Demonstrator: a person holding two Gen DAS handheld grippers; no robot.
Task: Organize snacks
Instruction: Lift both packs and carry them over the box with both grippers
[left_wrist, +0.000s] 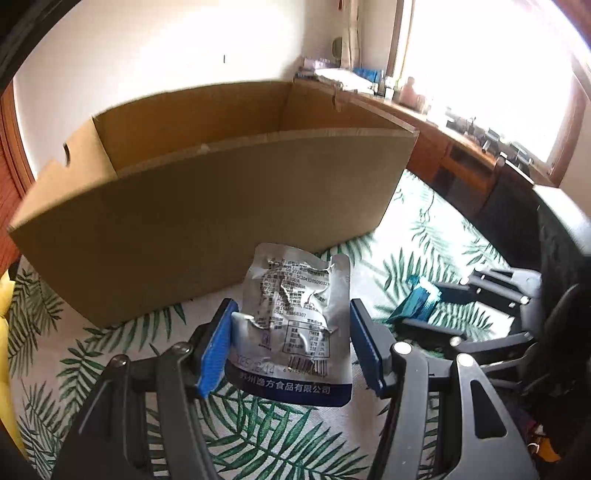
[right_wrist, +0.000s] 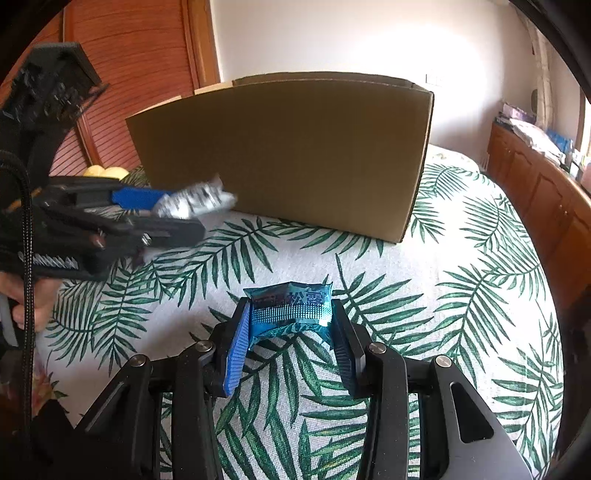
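My left gripper (left_wrist: 291, 314) is shut on a crumpled silver snack pouch (left_wrist: 295, 310) with printed text and a dark blue bottom band, held above the leaf-print cloth in front of an open cardboard box (left_wrist: 207, 206). My right gripper (right_wrist: 288, 314) is shut on a small shiny blue snack packet (right_wrist: 290, 310), low over the cloth. In the right wrist view the left gripper (right_wrist: 162, 206) with the silver pouch (right_wrist: 195, 201) is at the left, near the box's (right_wrist: 288, 155) lower left corner. In the left wrist view the right gripper (left_wrist: 436, 306) and blue packet (left_wrist: 417, 304) are at the right.
A white cloth with green palm leaves (right_wrist: 443, 295) covers the surface. Yellow objects (right_wrist: 105, 171) lie left of the box. A wooden cabinet (right_wrist: 535, 199) with clutter runs along the right under a bright window (left_wrist: 498, 66). A slatted wooden door (right_wrist: 140, 74) stands behind at left.
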